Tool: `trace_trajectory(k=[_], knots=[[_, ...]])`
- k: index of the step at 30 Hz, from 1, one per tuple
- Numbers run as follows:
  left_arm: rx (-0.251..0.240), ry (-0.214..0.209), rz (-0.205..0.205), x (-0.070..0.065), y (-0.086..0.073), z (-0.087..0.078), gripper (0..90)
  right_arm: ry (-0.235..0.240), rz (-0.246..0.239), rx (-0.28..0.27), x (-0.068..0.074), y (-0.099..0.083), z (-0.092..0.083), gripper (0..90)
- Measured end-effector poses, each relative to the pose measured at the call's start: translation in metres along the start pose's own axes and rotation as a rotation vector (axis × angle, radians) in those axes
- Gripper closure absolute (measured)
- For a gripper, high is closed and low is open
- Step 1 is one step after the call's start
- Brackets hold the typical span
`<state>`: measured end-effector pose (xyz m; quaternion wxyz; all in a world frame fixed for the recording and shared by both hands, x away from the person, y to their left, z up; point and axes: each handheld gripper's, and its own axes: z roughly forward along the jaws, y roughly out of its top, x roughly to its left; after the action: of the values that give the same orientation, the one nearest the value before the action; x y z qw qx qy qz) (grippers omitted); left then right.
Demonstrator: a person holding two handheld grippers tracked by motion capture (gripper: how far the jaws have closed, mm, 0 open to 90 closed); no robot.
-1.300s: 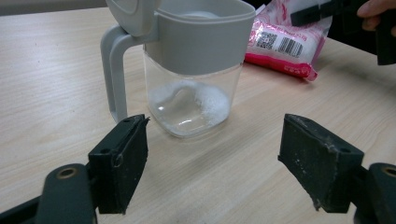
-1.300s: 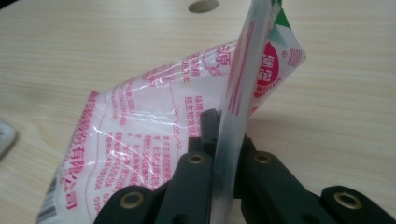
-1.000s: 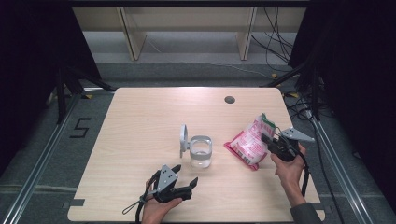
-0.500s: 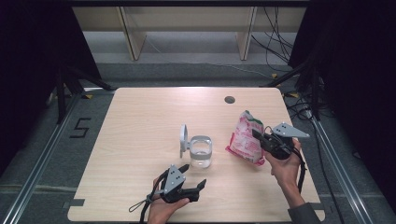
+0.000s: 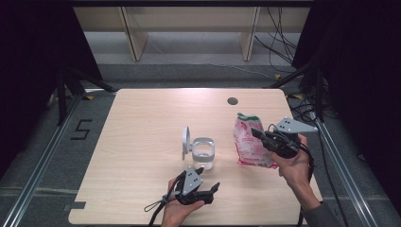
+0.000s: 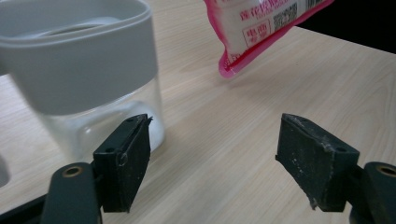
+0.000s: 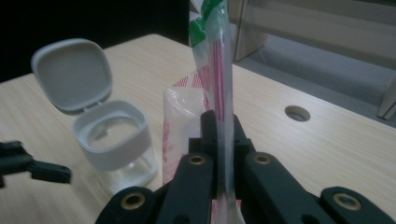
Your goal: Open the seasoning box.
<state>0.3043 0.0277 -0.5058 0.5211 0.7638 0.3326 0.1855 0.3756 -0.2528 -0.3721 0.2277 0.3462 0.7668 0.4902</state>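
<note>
Your left tool (image 5: 211, 188) sits low near the front edge of the pale wood-grain surface (image 5: 142, 137), its flat black jaws spread wide with nothing between them, just in front of the clear square jar (image 5: 204, 154) whose grey collar is open and whose rounded grey lid (image 5: 186, 140) stands hinged up on its left. Bare wood lies open between the jar and the crinkly pink-and-white packet (image 5: 249, 141), which hangs upright, its lower edge just off the surface. Your right tool (image 5: 256, 133) has its jaws pressed together on the packet's thin sealed edge, and the print on the packet is too small to read.
</note>
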Motion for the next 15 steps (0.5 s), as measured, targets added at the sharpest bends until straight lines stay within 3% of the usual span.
trace_trajectory(k=[3, 5, 6, 9, 12, 15], knots=[[0.016, 0.01, 0.021, -0.003, 0.007, 0.009, 26.2, 0.012, -0.023, -0.031, 0.003, 0.01, -0.006, 90.0], [0.005, 0.014, 0.031, -0.008, 0.013, 0.018, 26.8, 0.028, -0.009, -0.034, 0.008, 0.017, -0.01, 90.0], [0.022, 0.019, 0.046, -0.008, 0.015, 0.021, 27.4, 0.031, -0.007, -0.051, 0.011, 0.02, -0.011, 90.0], [0.027, 0.015, 0.044, -0.008, 0.021, 0.031, 28.7, 0.073, -0.017, -0.046, 0.018, 0.03, -0.016, 90.0], [0.044, 0.028, 0.075, -0.009, 0.024, 0.038, 31.0, 0.094, -0.026, -0.043, 0.026, 0.039, -0.022, 90.0], [0.011, 0.027, 0.086, -0.013, 0.025, 0.044, 32.3, 0.116, -0.057, -0.069, 0.029, 0.046, -0.024, 90.0]])
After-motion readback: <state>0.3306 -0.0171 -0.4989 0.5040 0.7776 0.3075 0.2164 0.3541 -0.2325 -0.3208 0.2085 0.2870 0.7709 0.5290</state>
